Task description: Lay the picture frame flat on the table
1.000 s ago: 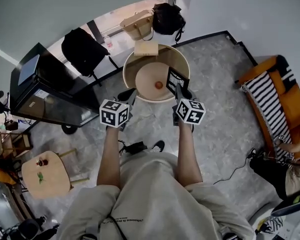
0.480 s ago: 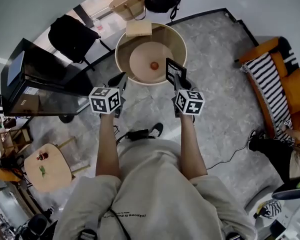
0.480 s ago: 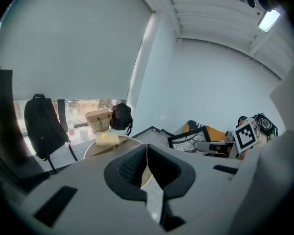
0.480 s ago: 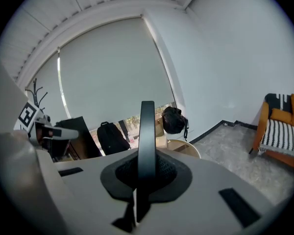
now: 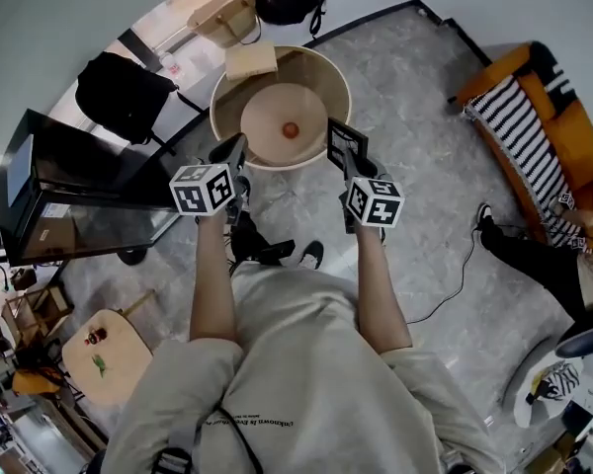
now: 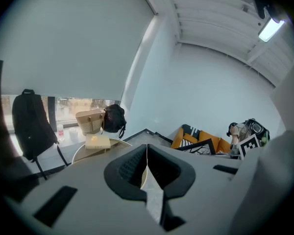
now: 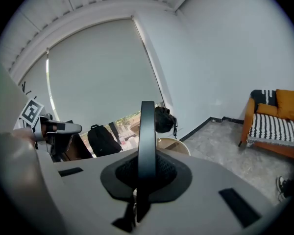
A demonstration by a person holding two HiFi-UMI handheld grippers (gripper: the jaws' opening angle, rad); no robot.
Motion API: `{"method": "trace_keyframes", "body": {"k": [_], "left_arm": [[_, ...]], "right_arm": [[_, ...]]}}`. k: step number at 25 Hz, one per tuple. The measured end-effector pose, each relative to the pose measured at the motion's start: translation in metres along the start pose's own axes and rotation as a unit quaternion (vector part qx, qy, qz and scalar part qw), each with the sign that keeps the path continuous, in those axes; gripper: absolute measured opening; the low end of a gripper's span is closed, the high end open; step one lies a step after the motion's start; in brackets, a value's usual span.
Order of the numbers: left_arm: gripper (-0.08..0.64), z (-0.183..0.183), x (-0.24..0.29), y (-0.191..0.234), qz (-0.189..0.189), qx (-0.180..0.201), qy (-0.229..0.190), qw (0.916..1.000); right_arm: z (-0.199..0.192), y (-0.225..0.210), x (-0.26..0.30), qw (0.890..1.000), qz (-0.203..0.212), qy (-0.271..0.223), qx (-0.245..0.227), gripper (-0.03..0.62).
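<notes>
Picture frame (image 5: 344,144): likely stiff, light, fragile; hold by edge.
Right gripper (image 5: 353,169): clamped on its edge.
Left gripper (image 5: 230,156): closed, empty.

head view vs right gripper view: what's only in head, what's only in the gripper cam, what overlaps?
Only the head view: the small orange object on the round table, and the person's forearms. Only the right gripper view: the right gripper with its jaws shut on the picture frame, seen edge-on, and the window blind. Both show the frame, the table, the black backpack and the orange sofa.
</notes>
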State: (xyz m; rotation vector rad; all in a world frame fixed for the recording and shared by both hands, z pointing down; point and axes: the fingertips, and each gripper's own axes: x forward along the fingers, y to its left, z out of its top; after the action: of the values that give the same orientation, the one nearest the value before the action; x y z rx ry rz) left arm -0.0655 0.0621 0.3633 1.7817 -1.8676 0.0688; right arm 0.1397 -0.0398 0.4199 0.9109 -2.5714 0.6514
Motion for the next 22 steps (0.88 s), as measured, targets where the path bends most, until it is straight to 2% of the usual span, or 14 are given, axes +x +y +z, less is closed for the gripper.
{"method": "trace_keyframes", "body": {"k": [4, 7, 10, 16, 22], "left_arm": [[0.023, 0.015, 0.014, 0.017, -0.02, 0.036, 0.016, 0.999], [0.023, 0.041, 0.029, 0.029, -0.027, 0.02, 0.003, 0.9994], [0.023, 0.047, 0.056, 0.027, -0.051, 0.008, 0.01, 0.9986], [0.023, 0.048, 0.099, 0.025, -0.116, 0.043, 0.058, 0.9906], [0.023, 0.07, 0.134, 0.069, -0.128, 0.042, 0.08, 0.9876]], "right_arm": [[0.005, 0.004, 0.011, 0.999, -0.021, -0.025, 0.028, 0.041], [0.008, 0.006, 0.012, 0.998, -0.034, -0.035, 0.049, 0.041], [0.001, -0.01, 0.013, 0.994, -0.063, -0.032, 0.086, 0.041], [0.008, -0.031, 0.023, 0.982, -0.122, -0.047, 0.133, 0.041], [0.004, -0.03, 0.049, 0.973, -0.165, -0.041, 0.158, 0.041]]}}
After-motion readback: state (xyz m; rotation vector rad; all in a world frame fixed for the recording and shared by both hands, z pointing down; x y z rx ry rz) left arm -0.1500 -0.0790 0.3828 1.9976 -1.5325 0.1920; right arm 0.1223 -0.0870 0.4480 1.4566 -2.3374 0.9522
